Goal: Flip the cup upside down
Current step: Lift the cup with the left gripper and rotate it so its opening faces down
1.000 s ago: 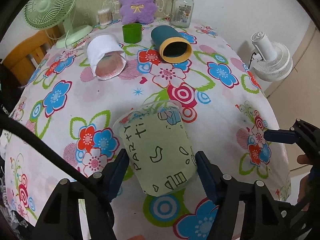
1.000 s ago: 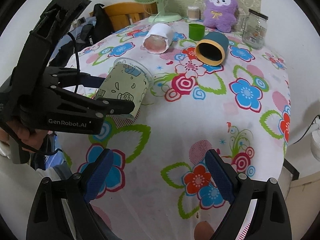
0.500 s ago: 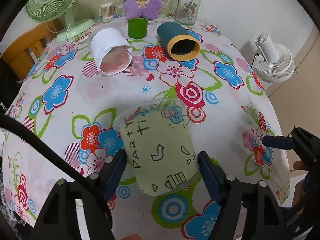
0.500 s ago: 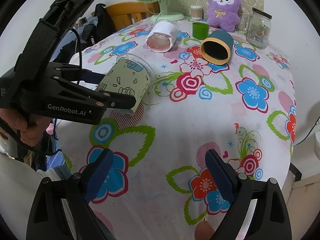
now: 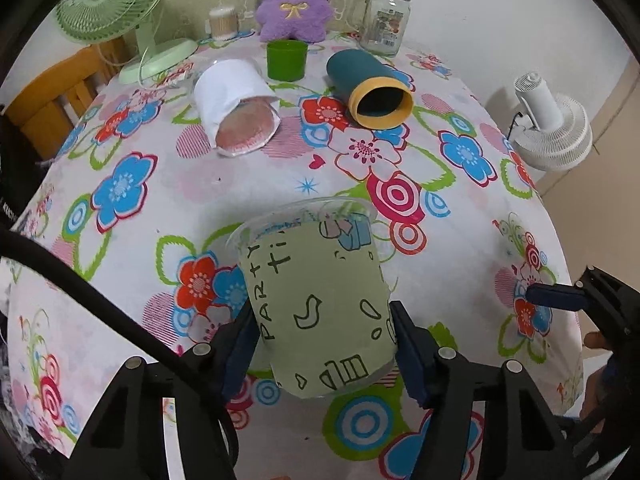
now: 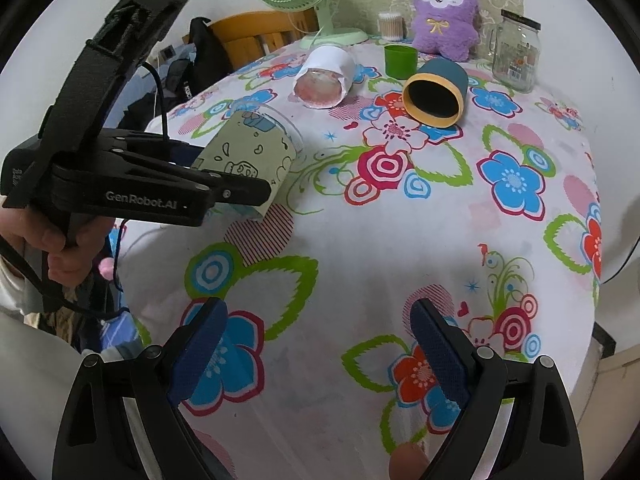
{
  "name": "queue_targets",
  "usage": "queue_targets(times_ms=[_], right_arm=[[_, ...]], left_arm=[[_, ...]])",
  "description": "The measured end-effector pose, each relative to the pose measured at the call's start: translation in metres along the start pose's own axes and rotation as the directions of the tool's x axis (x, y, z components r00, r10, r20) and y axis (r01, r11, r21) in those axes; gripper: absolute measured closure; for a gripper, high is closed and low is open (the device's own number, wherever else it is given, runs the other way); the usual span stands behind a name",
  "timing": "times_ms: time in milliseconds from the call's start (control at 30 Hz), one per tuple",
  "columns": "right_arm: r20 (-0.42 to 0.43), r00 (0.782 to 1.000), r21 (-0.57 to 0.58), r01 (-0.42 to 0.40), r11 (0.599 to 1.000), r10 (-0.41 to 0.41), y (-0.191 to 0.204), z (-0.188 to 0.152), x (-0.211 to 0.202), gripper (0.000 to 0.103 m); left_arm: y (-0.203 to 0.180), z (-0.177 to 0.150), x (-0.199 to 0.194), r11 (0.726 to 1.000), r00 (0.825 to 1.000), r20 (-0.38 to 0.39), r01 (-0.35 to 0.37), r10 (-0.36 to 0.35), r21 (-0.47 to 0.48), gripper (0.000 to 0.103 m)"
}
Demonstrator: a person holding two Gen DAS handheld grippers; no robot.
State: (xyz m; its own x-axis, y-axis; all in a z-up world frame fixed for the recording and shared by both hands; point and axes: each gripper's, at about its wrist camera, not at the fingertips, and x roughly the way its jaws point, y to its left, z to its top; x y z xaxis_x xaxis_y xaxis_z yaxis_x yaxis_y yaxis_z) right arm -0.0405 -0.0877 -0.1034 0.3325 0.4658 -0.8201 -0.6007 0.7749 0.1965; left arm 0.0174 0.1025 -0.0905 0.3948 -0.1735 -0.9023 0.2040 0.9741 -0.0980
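A clear plastic cup with a pale green "PARTY" sleeve [image 5: 320, 300] is held at its base end by my left gripper [image 5: 320, 320], which is shut on it. The cup is tilted, rim pointing away toward the table's middle, base toward the camera. The right wrist view shows the same cup [image 6: 252, 148] in the left gripper [image 6: 236, 172], held a little above the flowered tablecloth [image 6: 400, 240] near its left edge. My right gripper [image 6: 318, 320] is open and holds nothing, low over the table's near edge. Its blue pad [image 5: 556, 296] shows at the right of the left wrist view.
At the back, a white cup [image 5: 236, 116] and a teal cup with a yellow rim [image 5: 368, 88] lie on their sides. Behind them are a small green cup [image 5: 287, 60], a glass jar [image 5: 384, 20], a purple plush [image 5: 294, 0] and a green fan [image 5: 116, 8]. A white fan [image 5: 552, 128] sits beyond the right edge.
The left gripper has risen slightly with the cup, and the cup's rim has tipped a little further away. The right gripper has stayed open and nearly still.
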Motion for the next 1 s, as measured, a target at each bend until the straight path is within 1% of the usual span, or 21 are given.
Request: queue_targets(times_ms=[133, 233, 400, 500, 600, 633, 733, 833, 900, 933, 1000], right_arm=[[0.029, 0.999, 0.021, -0.024, 0.999, 0.024, 0.003, -0.001, 0.001, 0.009], [0.056, 0.998, 0.034, -0.042, 0.999, 0.040, 0.008, -0.003, 0.002, 0.009], [0.079, 0.995, 0.048, -0.066, 0.997, 0.062, 0.014, -0.004, 0.006, 0.009], [0.084, 0.994, 0.049, -0.077, 0.996, 0.072, 0.017, -0.004, 0.008, 0.009], [0.083, 0.994, 0.043, -0.081, 0.996, 0.077, 0.021, -0.003, 0.010, 0.009], [0.082, 0.994, 0.039, -0.080, 0.996, 0.076, 0.023, -0.003, 0.011, 0.009], [0.079, 0.994, 0.024, -0.073, 0.997, 0.071, 0.029, -0.002, 0.014, 0.009], [0.078, 0.994, 0.015, -0.076, 0.997, 0.075, 0.031, -0.002, 0.016, 0.009], [0.076, 0.994, 0.012, -0.079, 0.997, 0.078, 0.032, -0.002, 0.018, 0.009], [0.075, 0.994, 0.011, -0.080, 0.997, 0.079, 0.033, -0.002, 0.019, 0.009], [0.070, 0.994, 0.007, -0.081, 0.997, 0.081, 0.033, -0.001, 0.021, 0.009]], left_arm=[[0.004, 0.005, -0.010, 0.997, 0.999, -0.037, 0.018, -0.016, 0.072, 0.039], [0.007, 0.010, -0.017, 0.989, 0.998, -0.067, 0.000, 0.010, 0.149, 0.039], [0.010, 0.019, -0.024, 0.971, 0.990, -0.136, -0.003, 0.036, 0.240, 0.039], [0.010, 0.022, -0.025, 0.955, 0.978, -0.198, 0.002, 0.060, 0.297, 0.039], [0.009, 0.024, -0.026, 0.930, 0.961, -0.257, -0.003, 0.104, 0.366, 0.039], [0.009, 0.024, -0.026, 0.921, 0.953, -0.279, -0.005, 0.123, 0.389, 0.039], [0.009, 0.020, -0.024, 0.887, 0.917, -0.351, -0.004, 0.187, 0.462, 0.039], [0.011, 0.012, -0.020, 0.860, 0.867, -0.433, 0.009, 0.247, 0.509, 0.039], [0.013, 0.005, -0.017, 0.839, 0.827, -0.477, 0.011, 0.298, 0.543, 0.039], [0.015, 0.003, -0.016, 0.834, 0.814, -0.492, 0.015, 0.310, 0.551, 0.039], [0.018, -0.001, -0.013, 0.820, 0.769, -0.534, 0.024, 0.350, 0.572, 0.039]])
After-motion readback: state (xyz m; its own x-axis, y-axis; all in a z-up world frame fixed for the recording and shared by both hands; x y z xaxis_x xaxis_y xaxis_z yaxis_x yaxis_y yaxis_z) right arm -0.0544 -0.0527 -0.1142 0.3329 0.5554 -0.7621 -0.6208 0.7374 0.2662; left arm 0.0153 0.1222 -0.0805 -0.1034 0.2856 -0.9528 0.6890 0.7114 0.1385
